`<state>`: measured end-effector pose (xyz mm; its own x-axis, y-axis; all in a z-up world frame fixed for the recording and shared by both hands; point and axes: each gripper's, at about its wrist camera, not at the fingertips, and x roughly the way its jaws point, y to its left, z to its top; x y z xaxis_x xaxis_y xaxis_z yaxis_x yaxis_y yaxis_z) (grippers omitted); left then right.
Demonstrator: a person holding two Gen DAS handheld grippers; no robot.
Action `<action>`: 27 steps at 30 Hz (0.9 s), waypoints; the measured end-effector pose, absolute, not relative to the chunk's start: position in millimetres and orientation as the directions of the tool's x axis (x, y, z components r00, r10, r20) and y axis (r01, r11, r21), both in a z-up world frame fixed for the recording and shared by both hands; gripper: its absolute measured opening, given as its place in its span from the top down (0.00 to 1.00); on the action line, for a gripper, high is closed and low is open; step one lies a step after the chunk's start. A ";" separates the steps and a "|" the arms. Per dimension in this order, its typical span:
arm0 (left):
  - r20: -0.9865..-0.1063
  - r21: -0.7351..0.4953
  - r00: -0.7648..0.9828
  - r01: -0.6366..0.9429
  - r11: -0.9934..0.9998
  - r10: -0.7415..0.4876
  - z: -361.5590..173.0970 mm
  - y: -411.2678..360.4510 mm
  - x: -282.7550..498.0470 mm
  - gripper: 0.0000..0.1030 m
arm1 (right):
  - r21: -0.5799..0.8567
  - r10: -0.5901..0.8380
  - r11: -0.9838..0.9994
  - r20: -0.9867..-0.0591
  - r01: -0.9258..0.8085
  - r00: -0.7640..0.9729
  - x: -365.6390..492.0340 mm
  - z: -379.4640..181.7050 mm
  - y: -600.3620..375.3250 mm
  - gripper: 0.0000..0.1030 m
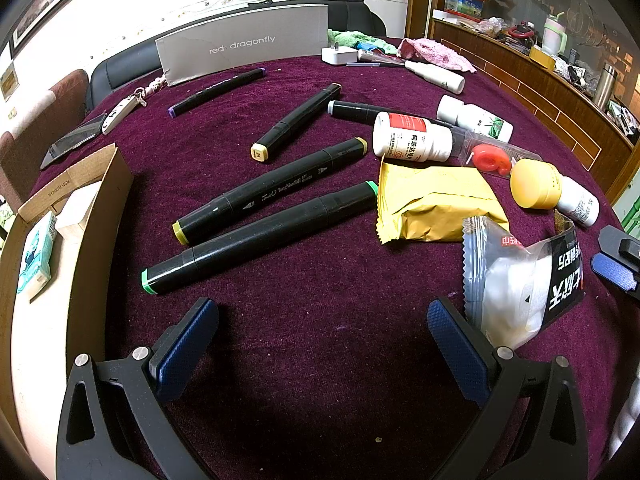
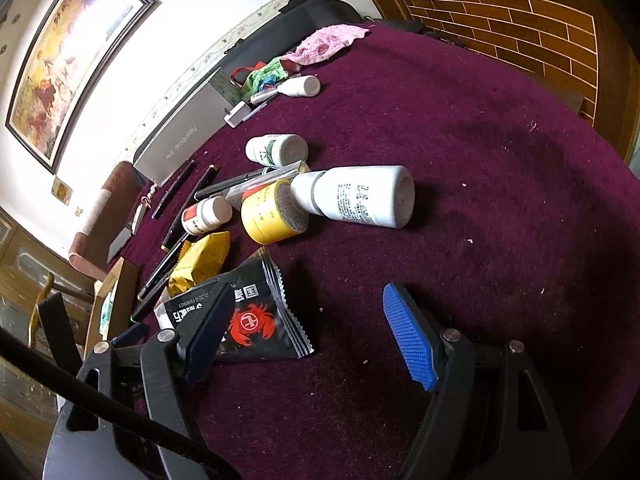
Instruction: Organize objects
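Snack packet (image 2: 256, 316) part-hidden behind right gripper (image 2: 308, 332) finger; both grippers wide, empty.

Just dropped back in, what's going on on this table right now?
Nothing is held yet. Both the left gripper and the right gripper hang open over the purple tablecloth. Markers, white bottles and snack packets lie scattered. The black crab packet lies by the right gripper's near finger. The cardboard box waits at the left.
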<state>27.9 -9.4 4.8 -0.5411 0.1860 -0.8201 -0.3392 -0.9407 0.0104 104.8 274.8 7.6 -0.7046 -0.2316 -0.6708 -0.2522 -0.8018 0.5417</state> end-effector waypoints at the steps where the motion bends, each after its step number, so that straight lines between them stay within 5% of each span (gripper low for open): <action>1: -0.820 0.011 -0.541 -0.339 -0.941 0.185 4.6 -9.2 27.9 0.01 | 0.544 -0.233 -0.801 -0.670 -0.252 -0.705 104.8 7.4 275.0 0.26; 19: -0.845 0.031 -0.523 -0.253 -0.967 0.110 6.2 -6.1 31.8 0.01 | 0.495 -0.187 -0.826 -0.691 -0.269 -0.698 103.8 9.5 268.1 0.26; 23: -0.868 -0.053 -0.456 -0.312 -0.949 0.198 13.3 -19.4 32.6 0.02 | 0.488 -0.179 -0.829 -0.694 -0.272 -0.698 104.2 9.6 268.1 0.26; 27: -0.797 -0.171 -0.513 -0.316 -0.933 0.320 49.2 -60.5 52.7 0.02 | 0.490 -0.185 -0.830 -0.692 -0.265 -0.698 104.8 9.1 268.6 0.25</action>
